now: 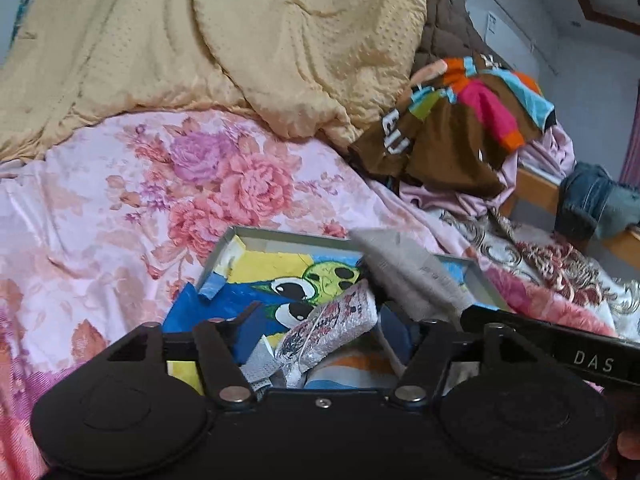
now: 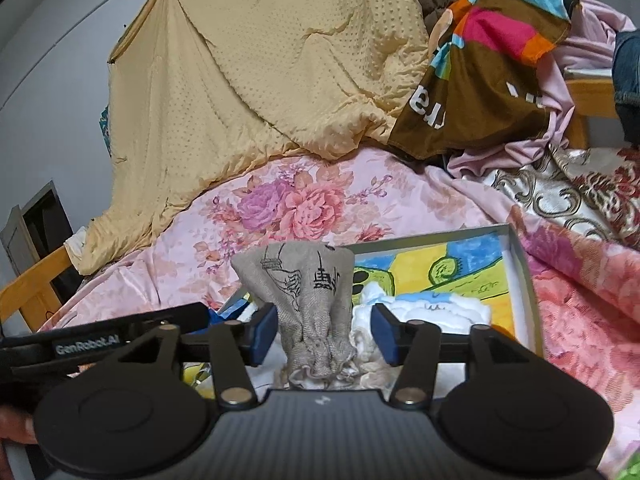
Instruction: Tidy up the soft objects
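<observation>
Grey pouch (image 2: 310, 300) stands upright between the right gripper (image 2: 324, 330) fingers, which are apart and not touching it, over the box (image 2: 520, 280) on the bed. Long axis runs straight ahead from the fingers. Left gripper (image 1: 316, 330), fingers apart around a silver pouch (image 1: 332, 328), sits just beside.

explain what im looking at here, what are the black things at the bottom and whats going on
Each black thing is a handheld tool with two fingers, one per hand, no robot. Each picture comes from a camera on one tool, looking along its fingers.

Left-hand view: the left tool hangs open over a box with a cartoon lining. A silvery pouch lies between its fingers, not clearly gripped.

Right-hand view: the right tool is open around a grey drawstring bag standing in the same box, beside something white and fluffy.

All this sits on a bed with a floral sheet, a yellow quilt and piled clothes.
</observation>
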{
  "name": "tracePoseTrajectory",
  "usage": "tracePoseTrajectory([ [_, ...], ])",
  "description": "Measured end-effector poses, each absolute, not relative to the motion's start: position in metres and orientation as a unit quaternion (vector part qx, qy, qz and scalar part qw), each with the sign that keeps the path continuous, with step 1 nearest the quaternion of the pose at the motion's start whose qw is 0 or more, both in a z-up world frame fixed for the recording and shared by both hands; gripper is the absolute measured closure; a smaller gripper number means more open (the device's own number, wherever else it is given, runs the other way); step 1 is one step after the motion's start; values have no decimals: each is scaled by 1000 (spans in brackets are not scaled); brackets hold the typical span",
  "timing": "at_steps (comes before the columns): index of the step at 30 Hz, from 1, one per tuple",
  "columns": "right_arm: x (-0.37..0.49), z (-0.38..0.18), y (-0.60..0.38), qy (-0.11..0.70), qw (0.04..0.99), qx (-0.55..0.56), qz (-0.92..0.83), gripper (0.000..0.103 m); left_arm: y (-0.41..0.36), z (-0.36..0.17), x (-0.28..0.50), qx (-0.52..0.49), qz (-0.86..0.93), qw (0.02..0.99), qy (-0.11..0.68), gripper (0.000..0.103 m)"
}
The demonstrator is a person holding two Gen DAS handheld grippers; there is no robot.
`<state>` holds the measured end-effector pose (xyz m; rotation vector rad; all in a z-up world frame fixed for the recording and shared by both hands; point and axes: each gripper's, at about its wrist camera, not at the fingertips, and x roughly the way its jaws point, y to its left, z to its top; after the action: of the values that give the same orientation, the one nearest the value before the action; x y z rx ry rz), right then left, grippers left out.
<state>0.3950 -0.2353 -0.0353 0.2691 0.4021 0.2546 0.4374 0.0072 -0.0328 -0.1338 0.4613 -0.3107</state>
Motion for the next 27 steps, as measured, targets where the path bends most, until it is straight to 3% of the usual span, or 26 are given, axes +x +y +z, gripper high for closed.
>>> tracePoseTrajectory([
  [12, 343, 14, -237, 172, 974, 104, 104, 13, 23, -1, 384, -104, -126, 968, 189, 11],
  [19, 302, 36, -236, 161, 978, 90, 96, 5, 37, 15, 339, -128, -126, 969, 171, 3],
  [27, 256, 43, -237, 162, 977, 98, 98, 0, 40, 27, 277, -127, -101, 974, 159, 1],
])
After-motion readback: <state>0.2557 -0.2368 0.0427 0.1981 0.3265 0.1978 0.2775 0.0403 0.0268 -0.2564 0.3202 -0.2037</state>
